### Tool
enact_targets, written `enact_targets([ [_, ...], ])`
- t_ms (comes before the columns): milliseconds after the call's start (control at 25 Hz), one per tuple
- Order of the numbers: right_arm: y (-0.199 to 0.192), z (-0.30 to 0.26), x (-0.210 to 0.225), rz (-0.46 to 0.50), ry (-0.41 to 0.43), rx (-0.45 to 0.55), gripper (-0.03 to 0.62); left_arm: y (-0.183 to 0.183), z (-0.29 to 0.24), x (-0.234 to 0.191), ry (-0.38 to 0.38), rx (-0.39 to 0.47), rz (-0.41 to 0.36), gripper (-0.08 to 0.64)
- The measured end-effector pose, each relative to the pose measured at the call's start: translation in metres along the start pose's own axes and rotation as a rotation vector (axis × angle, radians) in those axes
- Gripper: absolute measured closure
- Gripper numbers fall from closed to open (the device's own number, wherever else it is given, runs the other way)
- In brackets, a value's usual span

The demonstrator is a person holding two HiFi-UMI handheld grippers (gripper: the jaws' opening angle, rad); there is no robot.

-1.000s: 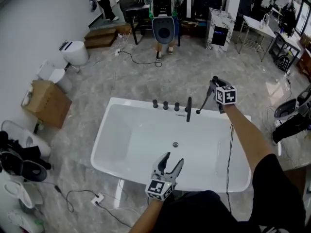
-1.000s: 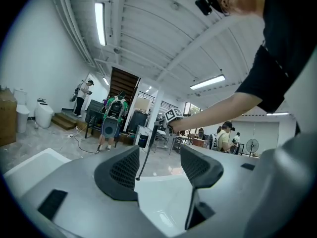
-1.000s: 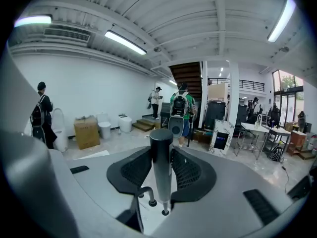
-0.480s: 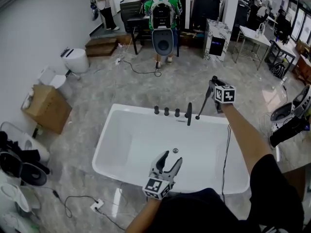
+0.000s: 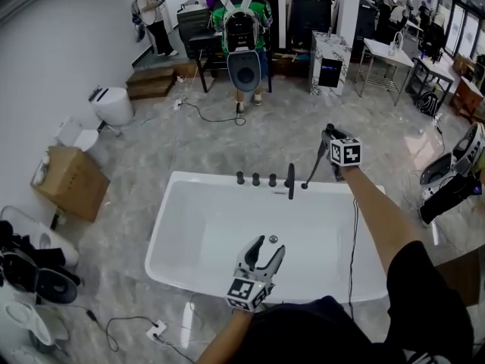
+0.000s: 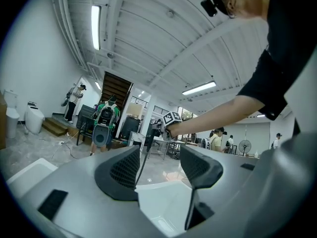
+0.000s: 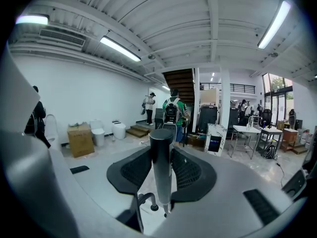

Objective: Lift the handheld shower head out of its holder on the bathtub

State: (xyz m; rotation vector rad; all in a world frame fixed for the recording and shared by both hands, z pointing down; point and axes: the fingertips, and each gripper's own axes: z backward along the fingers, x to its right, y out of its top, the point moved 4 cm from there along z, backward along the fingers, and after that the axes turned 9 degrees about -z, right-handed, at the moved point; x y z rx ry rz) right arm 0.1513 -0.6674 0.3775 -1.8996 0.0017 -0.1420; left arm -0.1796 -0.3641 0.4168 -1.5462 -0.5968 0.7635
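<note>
My right gripper (image 5: 328, 134) is shut on the dark handheld shower head (image 5: 317, 163) and holds it above the far right rim of the white bathtub (image 5: 163, 226). Its lower end hangs close to the black faucet spout (image 5: 290, 180). In the right gripper view the round wand (image 7: 161, 182) stands upright between the ribbed pads of that gripper (image 7: 161, 155). My left gripper (image 5: 270, 246) hovers open over the tub's near side with nothing in it. From the left gripper view, between its spread jaws (image 6: 159, 162), I see the right gripper (image 6: 159, 128) and the wand (image 6: 143, 157).
Three black knobs (image 5: 255, 179) sit on the tub's far rim left of the spout. A cardboard box (image 5: 70, 180) and toilets (image 5: 112, 105) stand at the left. A person with a backpack (image 5: 242, 21) stands beyond. A power strip (image 5: 157, 328) with cable lies near the tub.
Both grippers have risen a little; the right one carries the shower head up with it. The head view has tilted, so the tub sits lower in the picture.
</note>
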Motion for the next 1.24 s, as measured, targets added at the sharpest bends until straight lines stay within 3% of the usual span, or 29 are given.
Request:
enact_targets([
  [640,0.003,-0.017,0.012,0.019,0.030,-0.009,0.469,0.004,-0.028,-0.001,0.000,0.006,0.025,0.330],
  [1240,-0.003,-0.015,0.022,0.031,0.043,-0.017,0.469,-0.002,-0.022,0.010,0.053,-0.001,0.014,0.330],
])
